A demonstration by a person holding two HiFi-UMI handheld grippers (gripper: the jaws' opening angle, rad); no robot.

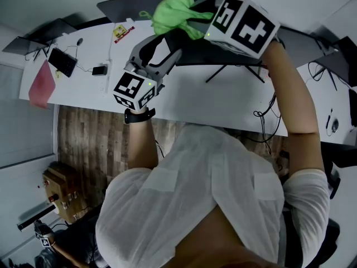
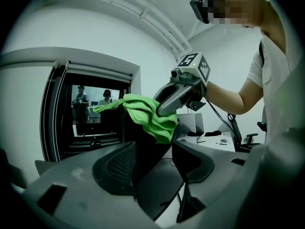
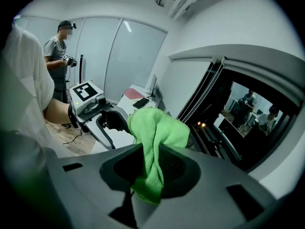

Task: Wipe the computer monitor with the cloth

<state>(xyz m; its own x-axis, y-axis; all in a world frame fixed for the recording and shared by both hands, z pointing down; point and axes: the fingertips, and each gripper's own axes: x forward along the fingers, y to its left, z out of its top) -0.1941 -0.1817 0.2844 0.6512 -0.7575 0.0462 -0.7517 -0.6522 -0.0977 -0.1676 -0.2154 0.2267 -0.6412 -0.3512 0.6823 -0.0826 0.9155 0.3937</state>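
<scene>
Right gripper view: right gripper (image 3: 153, 168) pinched shut on the green cloth (image 3: 159, 128), bunched against the monitor (image 2: 150, 149) top edge just beyond the left gripper (image 2: 152, 163), which looks clamped on that edge; most of the panel's length lies rightward, so I'd sweep that way.

White desk (image 1: 189, 96) stands on wood-plank floor (image 1: 89, 138) near a dark window (image 2: 88, 125).
</scene>
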